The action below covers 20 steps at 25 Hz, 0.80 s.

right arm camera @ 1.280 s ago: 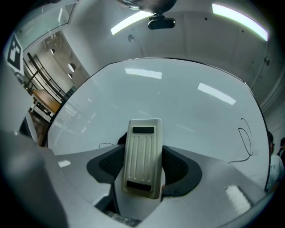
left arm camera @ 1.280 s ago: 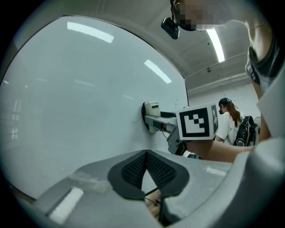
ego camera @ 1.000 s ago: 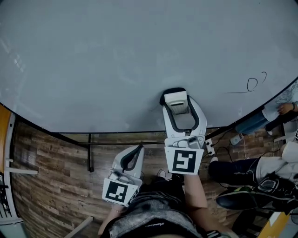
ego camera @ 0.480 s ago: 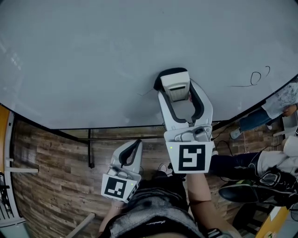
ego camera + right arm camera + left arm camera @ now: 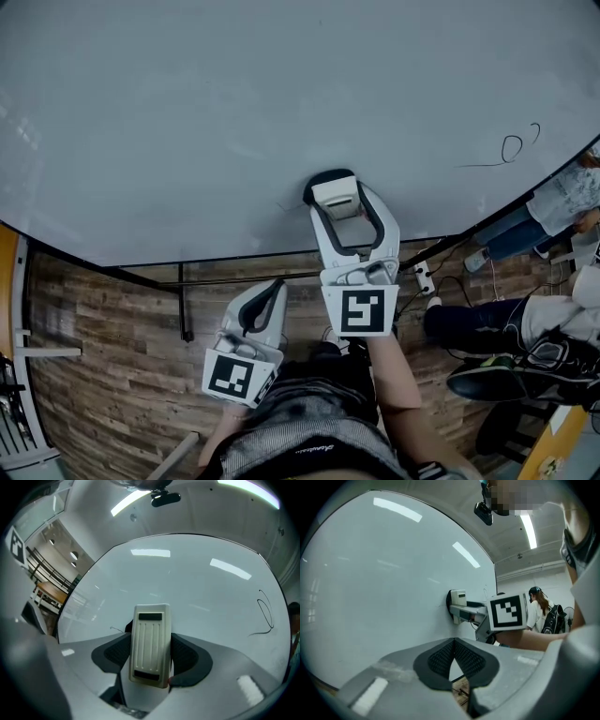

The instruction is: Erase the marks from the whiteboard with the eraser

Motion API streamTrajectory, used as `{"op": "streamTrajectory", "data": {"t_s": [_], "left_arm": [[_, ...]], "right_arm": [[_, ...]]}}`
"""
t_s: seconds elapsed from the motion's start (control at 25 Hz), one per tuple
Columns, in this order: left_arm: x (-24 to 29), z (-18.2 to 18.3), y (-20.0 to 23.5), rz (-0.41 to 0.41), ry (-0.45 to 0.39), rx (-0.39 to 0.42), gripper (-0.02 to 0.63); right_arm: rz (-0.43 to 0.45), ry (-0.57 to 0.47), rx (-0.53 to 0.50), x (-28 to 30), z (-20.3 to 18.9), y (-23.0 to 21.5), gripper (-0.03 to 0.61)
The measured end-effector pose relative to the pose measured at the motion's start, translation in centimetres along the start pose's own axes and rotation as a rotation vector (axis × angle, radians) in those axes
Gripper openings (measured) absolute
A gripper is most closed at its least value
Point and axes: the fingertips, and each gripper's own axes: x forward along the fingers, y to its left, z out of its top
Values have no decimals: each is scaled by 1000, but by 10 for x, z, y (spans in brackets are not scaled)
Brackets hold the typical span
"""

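**Head view.** The right gripper point(image 5: 336, 201) reaches toward 12 o'clock and holds a cream eraser point(image 5: 335, 194) on the lower part of the whiteboard point(image 5: 234, 103). The left gripper point(image 5: 271, 302) hangs at 7 o'clock from it, off the board and above the wooden floor point(image 5: 94, 328). A looped pen mark point(image 5: 511, 147) with a trailing line lies between 2 and 3 o'clock from the eraser, well apart from it. A faint short mark point(image 5: 281, 204) lies just beside the eraser at 9 o'clock.

**Right gripper view.** Only here is the grip plain. The right gripper point(image 5: 151, 662) has its jaws partly spread and clamped on the two long sides of the eraser point(image 5: 150, 639), whose ribbed back faces the camera. On the whiteboard point(image 5: 187, 588) the looped pen mark point(image 5: 265, 612) sits at 2 o'clock near the board's right edge. The faint short mark point(image 5: 115, 629) sits at 9 o'clock, close to the eraser's upper left corner.

**Left gripper view.** The left gripper point(image 5: 453, 652) has its jaws closed pad to pad, with nothing between them. This side-on view shows what the others do not: the dark face of the eraser point(image 5: 456, 603) lies flat against the whiteboard point(image 5: 384, 583). A person with a backpack point(image 5: 540, 613) stands at 3 o'clock, beyond the right gripper point(image 5: 461, 611).
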Motion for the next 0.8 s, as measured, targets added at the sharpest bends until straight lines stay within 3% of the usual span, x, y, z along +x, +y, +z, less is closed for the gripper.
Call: {"op": "streamTrajectory", "data": {"t_s": [0.32, 0.56, 0.8], "left_arm": [[9, -2, -4, -17, 6, 14, 3], [9, 1, -2, -19, 5, 24, 3], [17, 0, -2, -21, 10, 24, 3]], "right_arm": [[-7, 30, -1, -3, -32, 8, 261], [-10, 29, -13, -1, -14, 9, 262], [-23, -45, -33, 9, 21, 4, 262]]}}
